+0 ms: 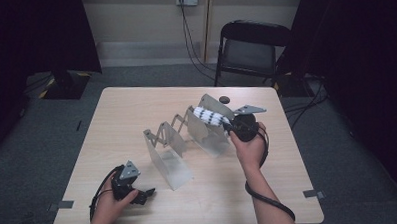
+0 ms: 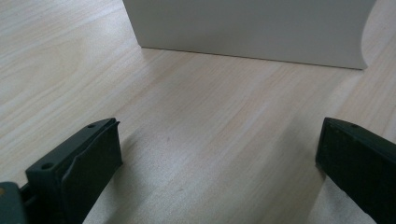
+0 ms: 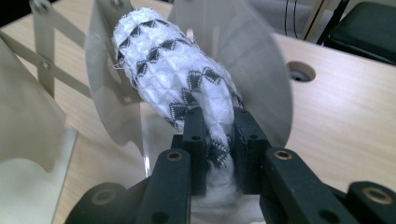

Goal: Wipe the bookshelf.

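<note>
Towel [image 3: 173, 79] roll pinched between right gripper [image 3: 219, 135] fingers, above rack [image 1: 168, 153]; left gripper [image 2: 219, 154] fingers wide.

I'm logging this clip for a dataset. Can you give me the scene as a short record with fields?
Setting: wooden table
Held thing: rolled white cloth with black pattern
Right claw: shut on the roll's end, raised by the rack
Left claw: open, low over bare tabletop, facing a metal plate
Fixture: expanding metal plate rack
Background: black folding chair
</note>
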A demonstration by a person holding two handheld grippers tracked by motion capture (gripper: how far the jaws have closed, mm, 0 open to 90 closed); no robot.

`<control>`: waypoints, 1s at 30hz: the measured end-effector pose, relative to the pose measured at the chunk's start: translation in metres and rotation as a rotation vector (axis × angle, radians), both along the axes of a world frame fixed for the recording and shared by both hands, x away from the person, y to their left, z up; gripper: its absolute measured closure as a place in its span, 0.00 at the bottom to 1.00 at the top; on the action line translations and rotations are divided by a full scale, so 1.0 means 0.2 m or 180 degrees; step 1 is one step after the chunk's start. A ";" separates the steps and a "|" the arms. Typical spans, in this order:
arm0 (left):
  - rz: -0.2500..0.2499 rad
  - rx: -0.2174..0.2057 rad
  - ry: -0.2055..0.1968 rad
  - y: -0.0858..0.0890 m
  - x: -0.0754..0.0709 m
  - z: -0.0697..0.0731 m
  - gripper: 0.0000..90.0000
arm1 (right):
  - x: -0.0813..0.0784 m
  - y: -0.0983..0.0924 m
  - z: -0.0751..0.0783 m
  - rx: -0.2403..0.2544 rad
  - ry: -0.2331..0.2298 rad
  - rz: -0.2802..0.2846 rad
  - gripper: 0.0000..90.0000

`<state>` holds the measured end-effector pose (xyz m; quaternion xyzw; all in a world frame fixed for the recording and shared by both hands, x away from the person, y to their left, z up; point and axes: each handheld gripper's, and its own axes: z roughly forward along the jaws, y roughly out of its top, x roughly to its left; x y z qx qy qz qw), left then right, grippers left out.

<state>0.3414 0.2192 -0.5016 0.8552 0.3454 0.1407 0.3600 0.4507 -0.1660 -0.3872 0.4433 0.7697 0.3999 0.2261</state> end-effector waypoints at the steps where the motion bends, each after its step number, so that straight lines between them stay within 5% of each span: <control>1: 0.0000 -0.0001 0.0000 0.00 0.00 0.00 0.00 | 0.00 0.00 0.02 0.0024 -0.0019 -0.0001 0.86; 8: 0.0001 0.0000 0.0000 0.00 0.00 0.00 0.00 | 0.00 0.00 0.15 0.0118 -0.0171 0.0008 0.86; 13: 0.0007 -0.0002 0.0000 0.00 0.00 0.00 0.00 | 0.00 0.03 0.16 0.0114 -0.0231 0.0075 0.86; 30: -0.0001 -0.0001 0.0001 0.00 0.00 0.00 0.00 | 0.03 0.09 -0.19 -0.0075 0.0145 0.0133 0.86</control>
